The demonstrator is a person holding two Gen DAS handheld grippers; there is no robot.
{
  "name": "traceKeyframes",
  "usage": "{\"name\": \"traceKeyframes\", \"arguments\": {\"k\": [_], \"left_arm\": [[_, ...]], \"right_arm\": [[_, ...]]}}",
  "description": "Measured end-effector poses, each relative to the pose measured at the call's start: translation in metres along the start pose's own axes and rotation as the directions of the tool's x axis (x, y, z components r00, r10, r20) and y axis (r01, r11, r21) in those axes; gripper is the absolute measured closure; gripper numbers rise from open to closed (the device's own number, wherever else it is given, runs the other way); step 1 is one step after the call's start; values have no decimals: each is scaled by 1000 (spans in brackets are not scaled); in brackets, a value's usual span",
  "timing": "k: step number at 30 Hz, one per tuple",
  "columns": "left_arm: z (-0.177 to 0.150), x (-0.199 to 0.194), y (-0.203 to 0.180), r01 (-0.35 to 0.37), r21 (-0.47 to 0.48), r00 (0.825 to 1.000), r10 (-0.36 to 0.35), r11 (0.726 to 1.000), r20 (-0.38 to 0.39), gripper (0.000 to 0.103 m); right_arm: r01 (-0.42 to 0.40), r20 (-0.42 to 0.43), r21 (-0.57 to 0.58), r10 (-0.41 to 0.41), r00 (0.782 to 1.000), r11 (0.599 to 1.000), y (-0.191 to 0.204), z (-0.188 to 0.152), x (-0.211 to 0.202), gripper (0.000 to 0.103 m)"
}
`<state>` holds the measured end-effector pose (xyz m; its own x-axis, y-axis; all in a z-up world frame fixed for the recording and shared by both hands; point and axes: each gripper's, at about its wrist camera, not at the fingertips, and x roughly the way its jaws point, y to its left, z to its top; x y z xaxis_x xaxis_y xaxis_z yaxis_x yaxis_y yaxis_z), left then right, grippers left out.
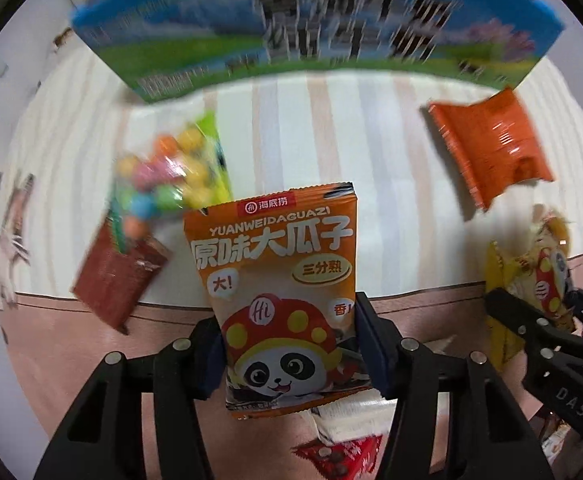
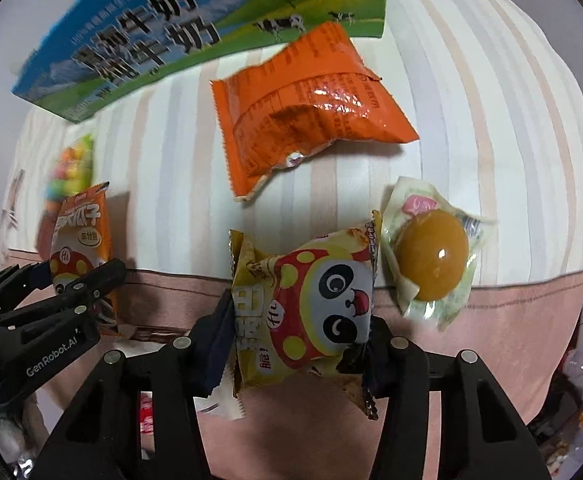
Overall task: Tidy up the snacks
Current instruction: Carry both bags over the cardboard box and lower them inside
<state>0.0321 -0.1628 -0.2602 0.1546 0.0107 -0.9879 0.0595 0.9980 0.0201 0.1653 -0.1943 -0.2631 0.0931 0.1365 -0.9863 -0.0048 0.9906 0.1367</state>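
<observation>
Milk carton (image 2: 195,36) at the far edge of the striped bedsheet (image 2: 471,120). Snack pouch (image 2: 311,108) just before it. Wrapped yolk-like ball (image 2: 431,256) right of the panda snack packet (image 2: 307,308). Sunflower-seed packet (image 1: 287,300) left; candy bag (image 1: 163,176) behind it.

Orange seed packets: you have two, one (image 1: 279,280) below the milk carton (image 1: 311,28), one (image 2: 307,104) just beside it.
Yellow panda packets (image 2: 303,308): one.
Candy-ball bags (image 1: 163,176): one.
Brown packets (image 1: 119,276): one.
Yolk-coloured sealed snacks (image 2: 431,260): one.
</observation>
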Motion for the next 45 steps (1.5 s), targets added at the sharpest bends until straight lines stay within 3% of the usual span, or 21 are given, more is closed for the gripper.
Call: {"name": "traceKeyframes", "arguments": {"k": [7,12,16,22,27,32,36,38,45], "left_arm": [[-3,-76,4,21,3,988,-21,1000,156,50],[12,-129,9,66,5,971,-66,998,228,50],[41,-153,14,90,13,958,-90,996,274,49],[106,-165,33,106,10,951,-105,994,290,49],[174,-146,54,118,11,969,-117,993,216,49],[239,-88,77,167,-37,986,-166,985,9,49],[268,-40,90,131,-49,982,-136,990,-131,49],[276,-17,96,130,-68,972,-140,989,-190,49],[284,10,103,127,-81,957,-144,989,-251,49]], "right_arm": [[-69,127,-21,72,989,997,15,-7,-78,48],[-139,205,-43,145,968,989,23,8,-127,48],[-170,245,-66,181,952,983,34,29,-157,49],[-235,277,-54,241,930,971,48,88,-174,49],[-273,266,-18,267,926,962,60,145,-163,48],[-278,193,28,268,944,960,75,202,-125,48],[-262,108,60,254,961,963,84,231,-84,49],[-266,75,77,261,962,961,85,238,-67,48],[-276,5,125,277,961,953,85,252,-29,48]]}}
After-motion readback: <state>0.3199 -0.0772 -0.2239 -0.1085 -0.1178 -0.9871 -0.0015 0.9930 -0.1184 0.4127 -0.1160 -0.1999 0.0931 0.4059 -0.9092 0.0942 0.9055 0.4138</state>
